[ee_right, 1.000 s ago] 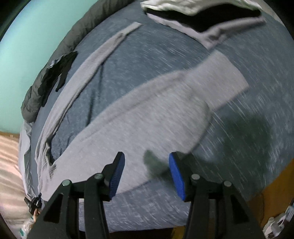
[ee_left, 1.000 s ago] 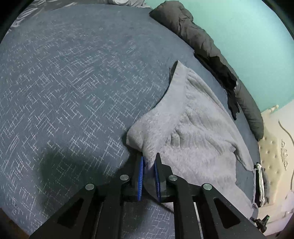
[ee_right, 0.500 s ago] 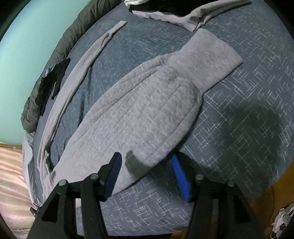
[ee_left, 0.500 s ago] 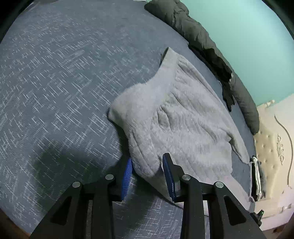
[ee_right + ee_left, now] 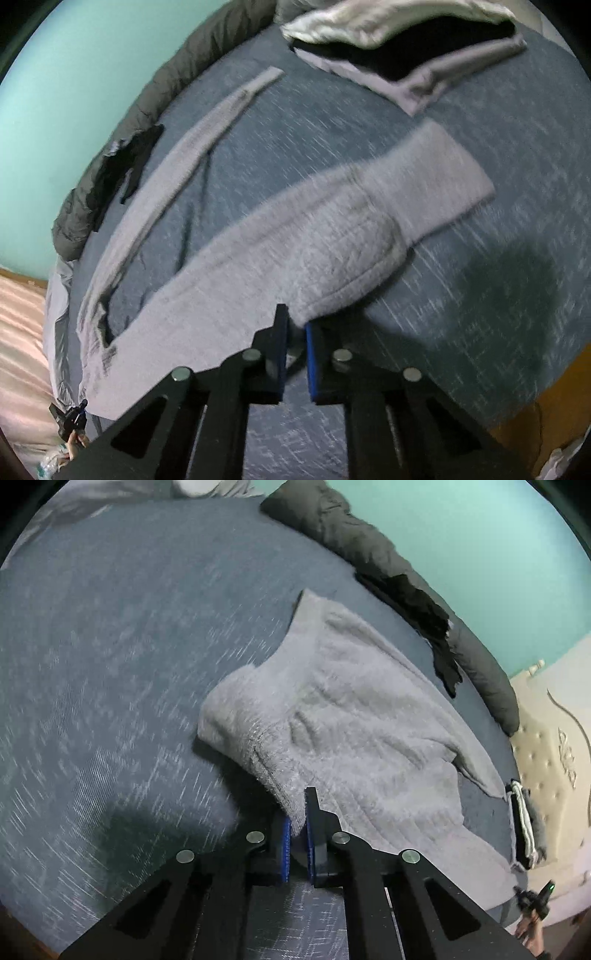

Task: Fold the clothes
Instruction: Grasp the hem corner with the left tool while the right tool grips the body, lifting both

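A grey knit sweater lies spread on the blue bed cover. In the left wrist view its near edge by a ribbed cuff is pinched between the blue pads of my left gripper, which is shut on the fabric. In the right wrist view a wide sleeve of the grey sweater runs up to a ribbed cuff at the right, and my right gripper is shut on the sleeve's near hem. The other long sleeve stretches toward the back left.
A dark grey duvet roll with a black garment on it lines the teal wall. A pile of white, black and grey clothes lies at the far end of the bed. A cream padded headboard stands at right.
Both grippers stood open around the sweater's edge half a second ago; both have now shut on the fabric. The left one has lifted its edge slightly off the bed.
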### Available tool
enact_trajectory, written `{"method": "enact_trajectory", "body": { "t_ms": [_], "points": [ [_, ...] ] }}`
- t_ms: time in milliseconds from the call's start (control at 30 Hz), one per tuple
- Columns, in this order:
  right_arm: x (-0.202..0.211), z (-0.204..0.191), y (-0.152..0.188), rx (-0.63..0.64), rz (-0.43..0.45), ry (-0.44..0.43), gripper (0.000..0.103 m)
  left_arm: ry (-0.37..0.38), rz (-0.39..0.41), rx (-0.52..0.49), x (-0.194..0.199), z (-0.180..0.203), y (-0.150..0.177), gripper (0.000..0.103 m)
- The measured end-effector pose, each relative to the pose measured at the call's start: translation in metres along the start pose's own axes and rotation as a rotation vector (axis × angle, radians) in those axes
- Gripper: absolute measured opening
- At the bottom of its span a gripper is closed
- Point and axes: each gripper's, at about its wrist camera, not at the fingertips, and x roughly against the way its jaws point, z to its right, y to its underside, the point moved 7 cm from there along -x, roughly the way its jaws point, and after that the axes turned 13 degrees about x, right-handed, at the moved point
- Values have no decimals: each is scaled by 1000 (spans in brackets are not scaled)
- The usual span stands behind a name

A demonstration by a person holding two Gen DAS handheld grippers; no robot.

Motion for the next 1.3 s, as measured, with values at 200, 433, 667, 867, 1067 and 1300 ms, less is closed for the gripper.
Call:
{"method": "enact_trajectory", "body": {
  "t_ms": [200, 433, 667, 867, 1067, 1300],
  "points": [
    [13, -21, -43, 28, 50, -4, 6, 30, 37, -22, 16, 35, -32, 6],
    [23, -53, -119, 48, 113, 24, 5, 61, 69, -18, 20, 76, -80, 6],
    [15, -67, -193, 46, 145, 42, 5, 72, 84, -23, 2, 124, -130, 5],
    [-9, -69, -249, 42, 137, 82, 4, 54, 85, -44, -25, 165, -168, 5],
    [-43, -76, -300, 60, 119, 117, 4, -8, 65, -64, -67, 181, -197, 5],
    [-96, -82, -333, 52, 47, 176, 4, -70, 46, -72, -110, 182, -212, 5]
  ]
}}
